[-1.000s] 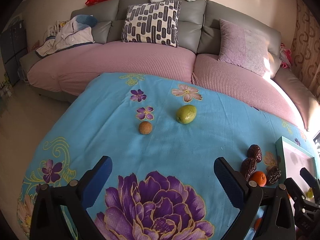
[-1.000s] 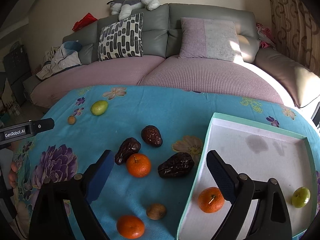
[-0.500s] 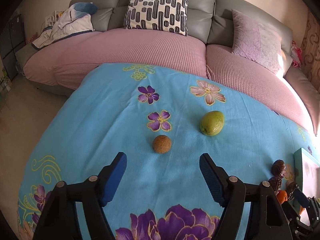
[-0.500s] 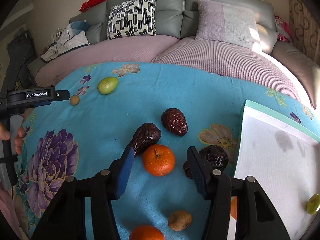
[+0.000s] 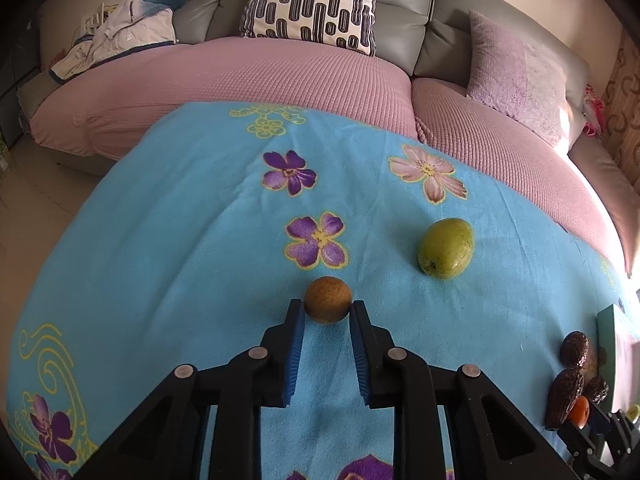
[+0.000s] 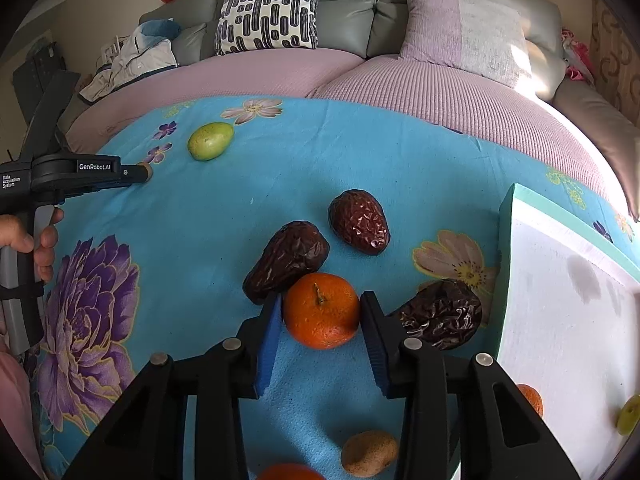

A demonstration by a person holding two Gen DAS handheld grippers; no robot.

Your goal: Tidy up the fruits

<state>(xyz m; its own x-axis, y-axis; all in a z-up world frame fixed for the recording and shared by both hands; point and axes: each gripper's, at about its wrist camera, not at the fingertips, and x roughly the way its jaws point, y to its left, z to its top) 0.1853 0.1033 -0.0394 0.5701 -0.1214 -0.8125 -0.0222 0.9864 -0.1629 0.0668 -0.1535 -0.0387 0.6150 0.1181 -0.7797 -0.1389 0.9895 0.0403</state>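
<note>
A grey leather sofa [image 5: 408, 8] with ribbed pink cushions backs a fuzzy blue flowered blanket [image 5: 180, 240]. Right gripper [image 6: 320, 308] jaws pinch a dimpled orange [image 6: 322, 310] beside wrinkled dates [image 6: 286, 260]; left gripper [image 5: 326, 312] jaws clasp a round brown fruit [image 5: 328, 300] mid-blanket

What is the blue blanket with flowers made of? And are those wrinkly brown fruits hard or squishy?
The blue blanket looks like soft fleece or brushed cloth: its surface is fuzzy and matte, with printed flowers. The wrinkly brown fruits look like dried dates: shiny, creased skin, probably leathery and a bit squishy, though that cannot be seen for sure.
</note>
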